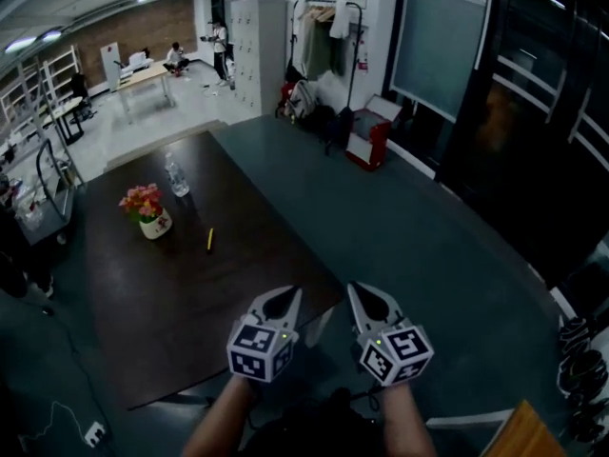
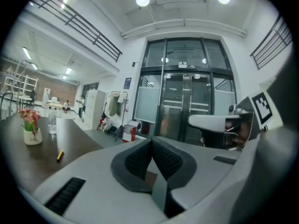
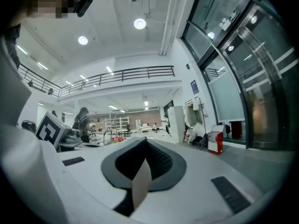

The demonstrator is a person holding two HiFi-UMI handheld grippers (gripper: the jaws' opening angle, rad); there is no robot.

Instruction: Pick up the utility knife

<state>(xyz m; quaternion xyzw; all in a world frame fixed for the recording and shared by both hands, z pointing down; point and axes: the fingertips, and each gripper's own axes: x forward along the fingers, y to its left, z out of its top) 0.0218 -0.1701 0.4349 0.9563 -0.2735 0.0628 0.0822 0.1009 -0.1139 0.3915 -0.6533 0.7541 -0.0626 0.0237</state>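
Note:
The utility knife (image 1: 210, 239) is a small yellow stick lying on the dark brown table (image 1: 162, 293), past its middle; in the left gripper view the knife (image 2: 60, 155) shows low at the left. My left gripper (image 1: 284, 299) hangs over the table's near right corner, well short of the knife, its jaws shut with nothing between them (image 2: 152, 141). My right gripper (image 1: 361, 293) is beside it, off the table's edge above the grey floor, also shut and empty (image 3: 145, 141). Both point level.
A white pot of pink and red flowers (image 1: 146, 209) and a clear water bottle (image 1: 177, 177) stand on the table beyond the knife. Grey lockers (image 1: 255, 50), bags and a red-and-white box (image 1: 369, 133) line the far wall. Glass doors (image 2: 184, 106) are at the right.

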